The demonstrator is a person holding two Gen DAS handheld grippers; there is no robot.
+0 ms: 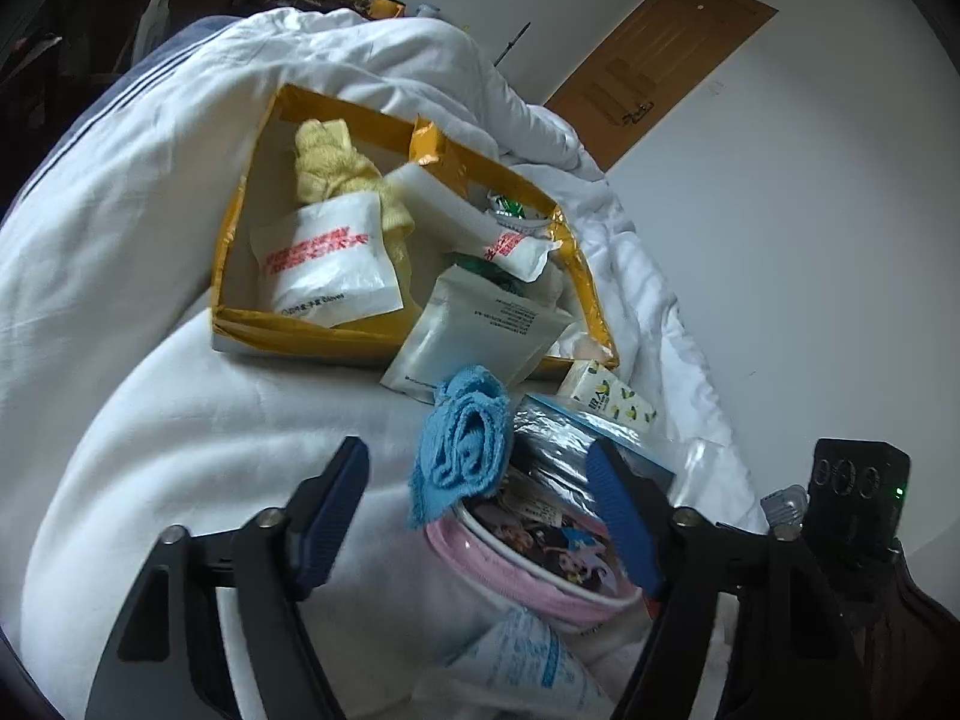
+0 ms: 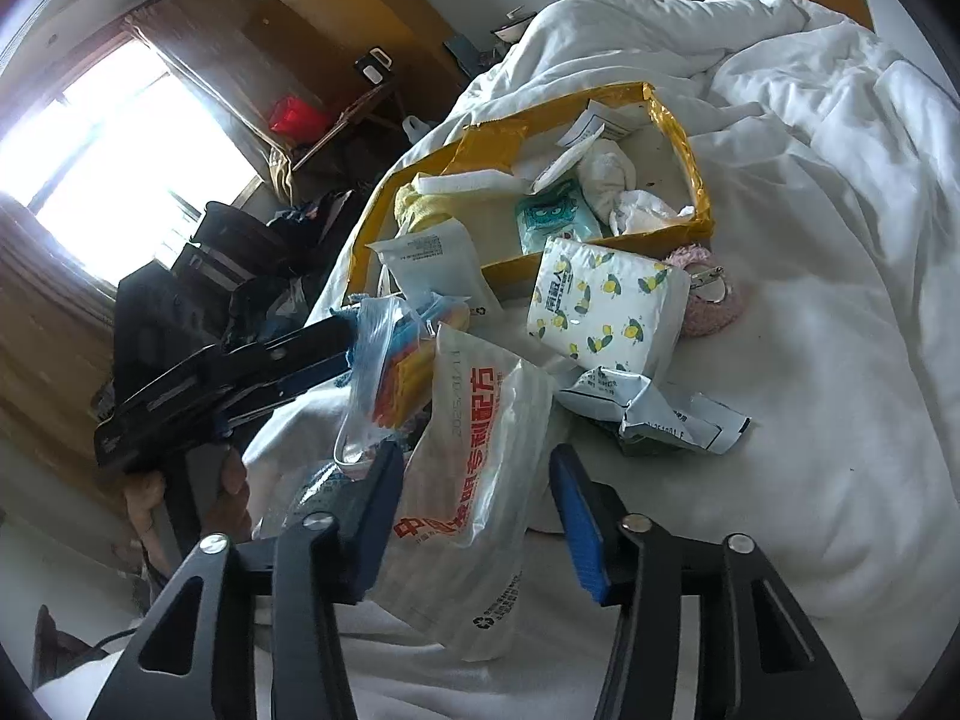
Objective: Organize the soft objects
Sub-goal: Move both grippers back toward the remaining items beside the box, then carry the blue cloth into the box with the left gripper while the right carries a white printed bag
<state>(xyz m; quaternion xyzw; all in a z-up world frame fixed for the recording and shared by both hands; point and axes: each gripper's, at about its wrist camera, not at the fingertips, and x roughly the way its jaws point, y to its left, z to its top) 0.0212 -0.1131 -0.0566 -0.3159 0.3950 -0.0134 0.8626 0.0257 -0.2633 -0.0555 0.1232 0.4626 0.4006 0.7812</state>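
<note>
A yellow-taped cardboard box (image 1: pixel 240 240) lies on the white bedding; it holds a yellow knitted cloth (image 1: pixel 327 159), a white packet with red print (image 1: pixel 324 264) and other packets. My left gripper (image 1: pixel 480 516) is open, its fingers on either side of a rolled blue cloth (image 1: pixel 465 450) that lies on a pink pouch (image 1: pixel 540 546). My right gripper (image 2: pixel 477 516) is open around a white striped bag with red print (image 2: pixel 474 480). In the right wrist view the box (image 2: pixel 696 162) sits ahead, with a lemon-print tissue pack (image 2: pixel 606 300) in front of it.
A white pouch (image 1: pixel 474 342) leans on the box's front edge. A clear zip bag with coloured cloths (image 2: pixel 396 372) lies near the left gripper's fingers (image 2: pixel 312 348). A crumpled mailer (image 2: pixel 654 408) and a pink knitted item (image 2: pixel 714 300) lie on the bedding. Furniture and a window stand at left.
</note>
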